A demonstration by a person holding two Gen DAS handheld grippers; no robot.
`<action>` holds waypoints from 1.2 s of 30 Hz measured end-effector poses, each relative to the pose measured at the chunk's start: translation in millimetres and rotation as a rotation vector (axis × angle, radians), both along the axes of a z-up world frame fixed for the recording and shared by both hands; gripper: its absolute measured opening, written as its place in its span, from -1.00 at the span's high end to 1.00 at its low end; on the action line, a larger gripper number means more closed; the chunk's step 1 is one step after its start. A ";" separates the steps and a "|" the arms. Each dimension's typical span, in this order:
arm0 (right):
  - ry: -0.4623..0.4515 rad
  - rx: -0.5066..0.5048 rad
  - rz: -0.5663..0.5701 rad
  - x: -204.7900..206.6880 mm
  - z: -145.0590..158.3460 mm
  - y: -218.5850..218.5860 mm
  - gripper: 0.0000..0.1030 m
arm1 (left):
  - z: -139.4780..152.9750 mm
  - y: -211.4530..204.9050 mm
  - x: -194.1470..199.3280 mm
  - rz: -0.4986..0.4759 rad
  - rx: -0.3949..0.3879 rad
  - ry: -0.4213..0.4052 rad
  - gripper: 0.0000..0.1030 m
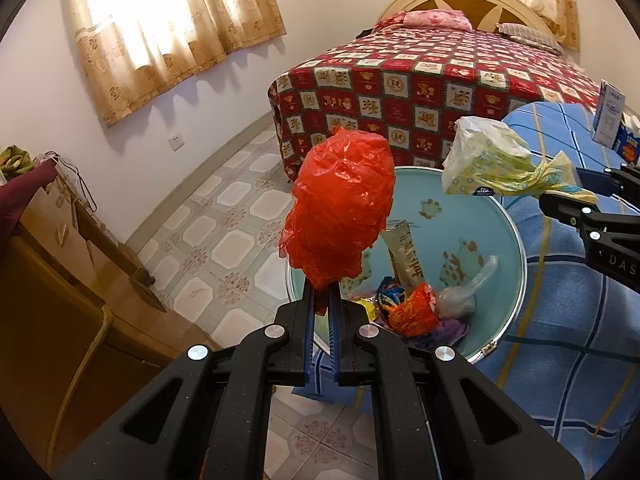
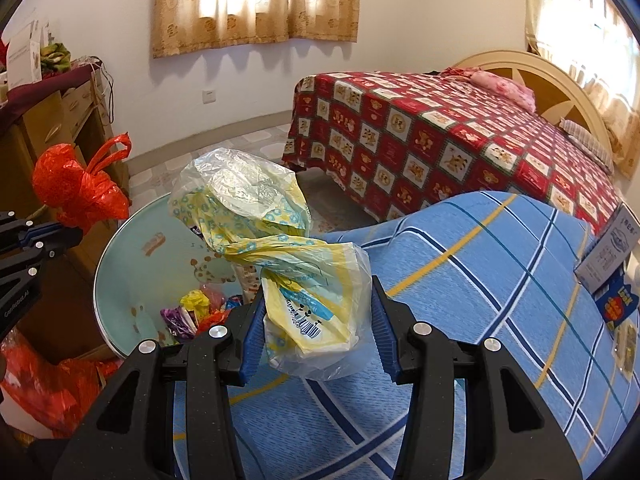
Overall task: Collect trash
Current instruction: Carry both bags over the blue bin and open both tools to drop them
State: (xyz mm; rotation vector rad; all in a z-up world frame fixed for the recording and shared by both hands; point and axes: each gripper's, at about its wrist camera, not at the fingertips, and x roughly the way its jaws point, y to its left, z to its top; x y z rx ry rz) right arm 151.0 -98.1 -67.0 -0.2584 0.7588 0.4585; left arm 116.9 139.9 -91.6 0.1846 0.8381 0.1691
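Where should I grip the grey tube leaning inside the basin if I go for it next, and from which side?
Take the grey tube by its upper end, coming down from above. It leans against the basin wall with that end sticking up clear, while its lower end is buried among the wrappers. Set the fingers across its narrow width. Both grippers are holding bags now, so one probably has to let go first.

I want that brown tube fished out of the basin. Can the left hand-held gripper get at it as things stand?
Probably not yet: the left hand-held gripper is shut on the red bag, which hangs between it and the brown tube in the basin.
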 end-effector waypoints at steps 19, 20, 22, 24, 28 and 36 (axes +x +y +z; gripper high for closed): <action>-0.005 -0.022 0.039 0.3 0.0 16.7 0.07 | -1.9 4.4 0.4 0.013 -0.011 -0.001 0.88; -0.005 -0.022 0.041 0.5 0.1 17.3 0.07 | -1.8 3.7 0.6 0.011 -0.014 0.000 0.88; -0.007 -0.022 0.043 0.6 0.0 17.9 0.07 | -1.2 1.8 0.9 0.010 -0.012 -0.002 0.88; -0.007 -0.017 0.049 0.7 0.3 18.8 0.05 | -1.0 0.6 1.2 0.006 -0.017 -0.003 0.84; -0.014 0.004 0.066 -0.3 2.0 19.6 -0.10 | 0.6 -0.5 -0.3 0.000 -0.027 -0.007 0.77; -0.020 0.066 0.029 -7.2 11.8 4.4 -0.43 | 10.1 -3.3 -5.9 -0.002 -0.032 -0.044 -0.06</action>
